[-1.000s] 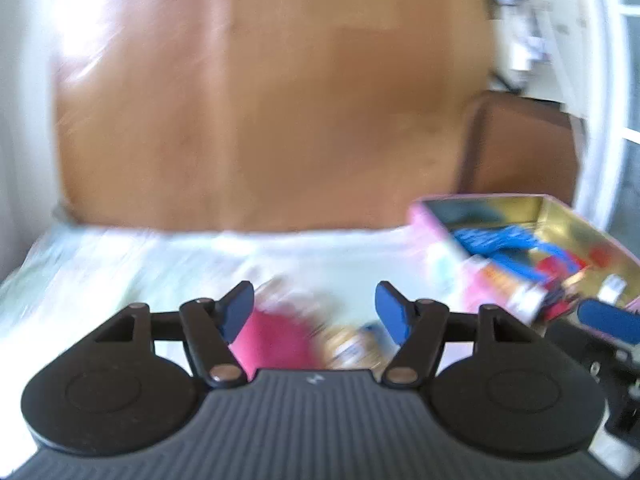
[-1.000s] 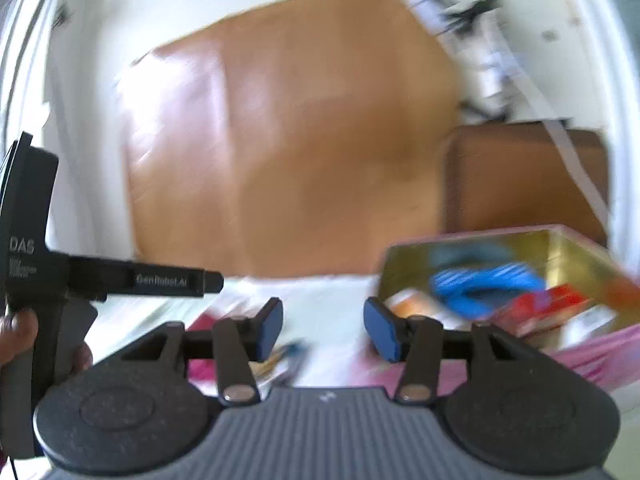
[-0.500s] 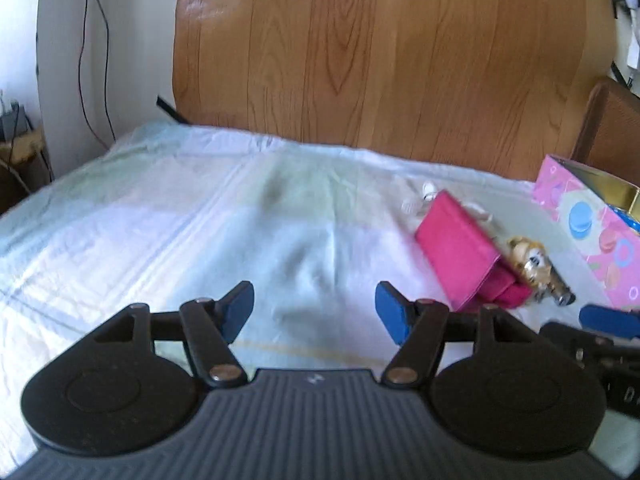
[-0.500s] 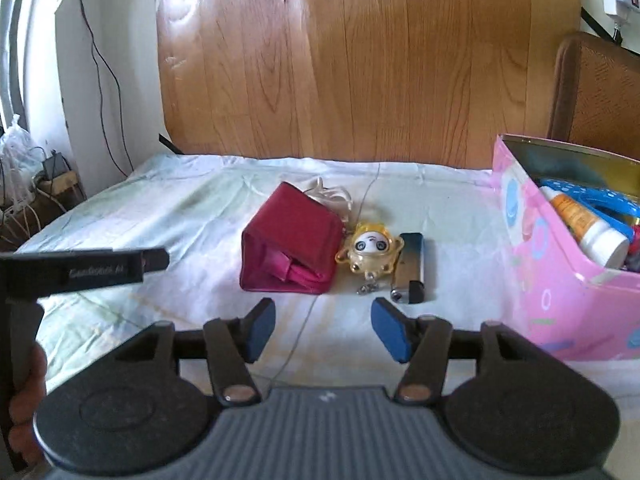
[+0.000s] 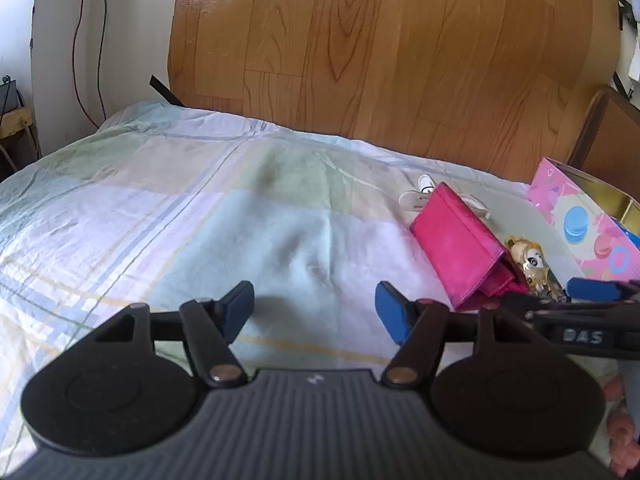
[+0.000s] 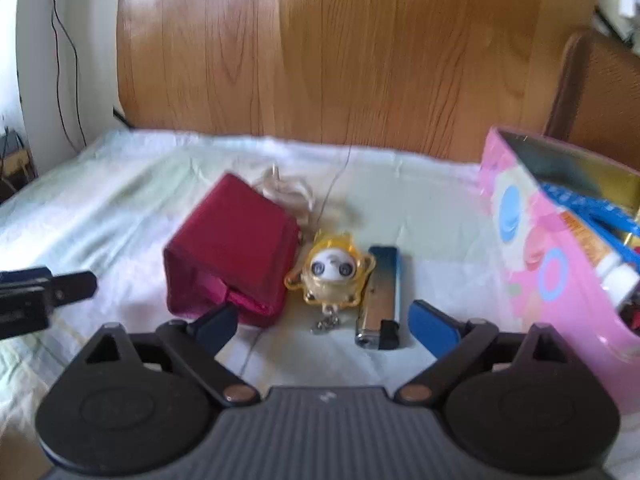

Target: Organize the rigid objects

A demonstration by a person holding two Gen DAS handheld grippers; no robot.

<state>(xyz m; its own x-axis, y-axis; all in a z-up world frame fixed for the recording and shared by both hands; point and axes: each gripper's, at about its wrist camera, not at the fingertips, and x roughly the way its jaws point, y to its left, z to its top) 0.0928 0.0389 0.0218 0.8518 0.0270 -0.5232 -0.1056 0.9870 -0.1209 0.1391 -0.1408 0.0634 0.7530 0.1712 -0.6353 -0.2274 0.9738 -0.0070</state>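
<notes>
Matt cloth wallet (image 6: pixel 232 248), glossy plastic keychain (image 6: pixel 330 274), crumpled cotton sheet (image 5: pixel 180 216), grained wooden headboard (image 5: pixel 380 48).

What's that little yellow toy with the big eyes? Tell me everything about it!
The toy is a small keychain charm: a white round face with two big dark eyes, set in a see-through yellow, star-like shell that looks like plastic. A short metal chain hangs from its near end. It lies flat, face up, on the sheet, between the red pouch and the lighter, very close to both; whether it touches them is unclear. The right claw hangs open just in front of it, not touching.
</notes>
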